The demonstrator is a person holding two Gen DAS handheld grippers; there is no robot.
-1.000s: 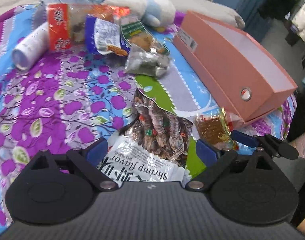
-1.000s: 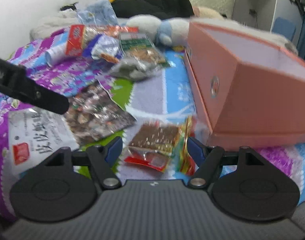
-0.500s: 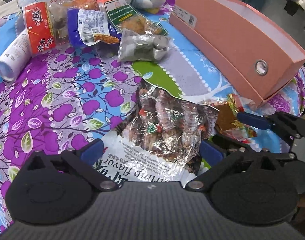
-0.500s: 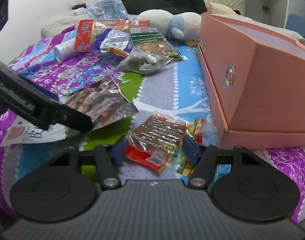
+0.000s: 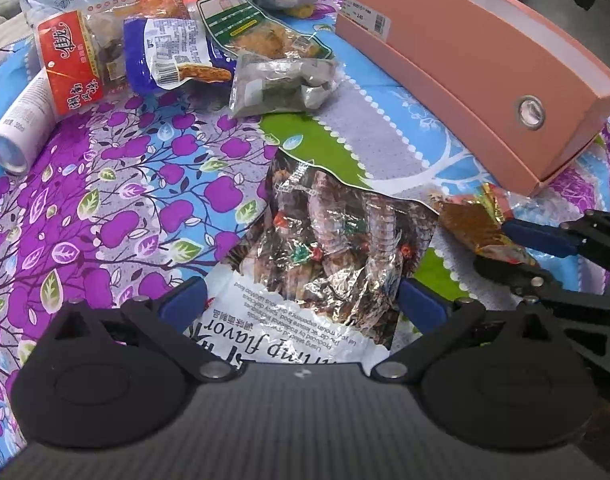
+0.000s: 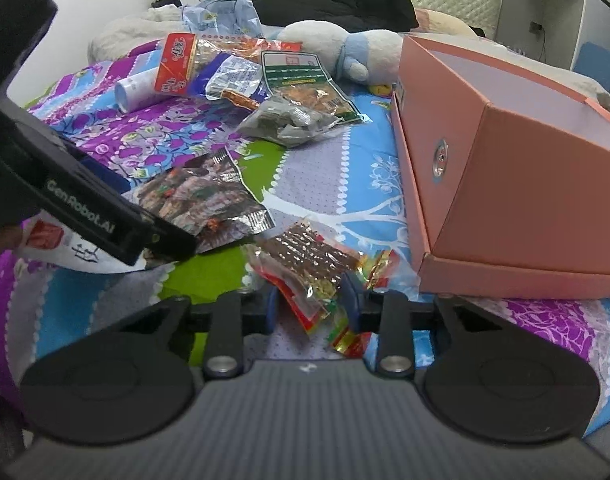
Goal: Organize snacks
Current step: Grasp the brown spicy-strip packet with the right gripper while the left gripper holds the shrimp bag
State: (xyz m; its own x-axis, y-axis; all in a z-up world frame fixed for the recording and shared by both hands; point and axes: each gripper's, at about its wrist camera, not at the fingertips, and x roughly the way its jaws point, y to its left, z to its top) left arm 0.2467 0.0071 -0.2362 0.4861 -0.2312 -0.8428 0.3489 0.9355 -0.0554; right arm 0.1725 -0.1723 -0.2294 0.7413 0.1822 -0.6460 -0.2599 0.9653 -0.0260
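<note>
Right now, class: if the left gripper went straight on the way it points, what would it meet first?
Most likely the shrimp snack bag, which lies between the open left gripper fingers; depth is hard to judge.

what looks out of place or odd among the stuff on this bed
A white bottle lies on its side beside the red snack pack; it doesn't look like a snack. A plush toy sits behind the pile. The pink box looks empty, snacks scattered loose on the bedspread.
</note>
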